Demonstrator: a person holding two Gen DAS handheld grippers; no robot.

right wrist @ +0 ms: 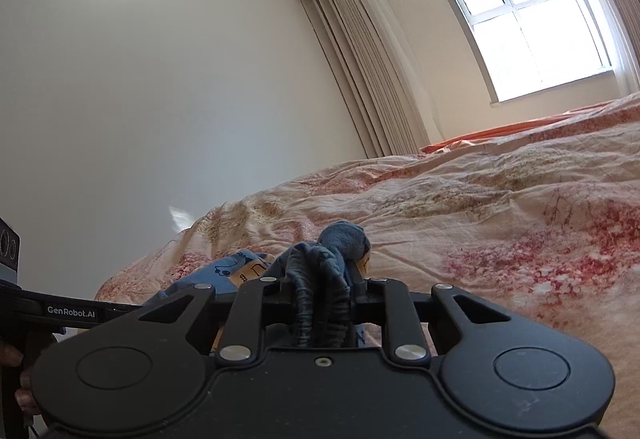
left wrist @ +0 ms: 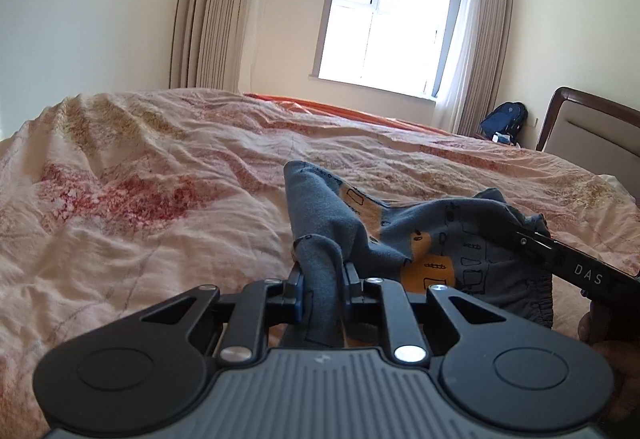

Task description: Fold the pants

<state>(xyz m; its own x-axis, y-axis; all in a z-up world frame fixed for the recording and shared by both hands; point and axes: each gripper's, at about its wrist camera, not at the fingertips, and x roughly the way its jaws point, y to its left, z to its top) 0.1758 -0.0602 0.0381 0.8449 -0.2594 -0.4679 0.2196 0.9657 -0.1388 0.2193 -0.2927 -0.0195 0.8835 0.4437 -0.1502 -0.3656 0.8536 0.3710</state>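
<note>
My left wrist view sits low over the bed [left wrist: 140, 175], facing the window [left wrist: 384, 23] at upper centre. My right wrist view tilts — window [right wrist: 532, 27] upper right. Both share bed, curtain [left wrist: 212, 7], pants [left wrist: 400, 231] — very close.

Bed [left wrist: 140, 179]: wide, filling the lower half of both views.
Quilt [right wrist: 500, 207]: cream, red and tan floral print, heavily creased.
Orange sheet [left wrist: 340, 109]: strip along far edge, toward 12 o'clock.
Headboard [left wrist: 592, 127]: dark wood frame, padded panel, at 3 o'clock.
Pants [left wrist: 420, 239]: blue-grey, orange patches, bunched, partly raised off quilt.
</note>
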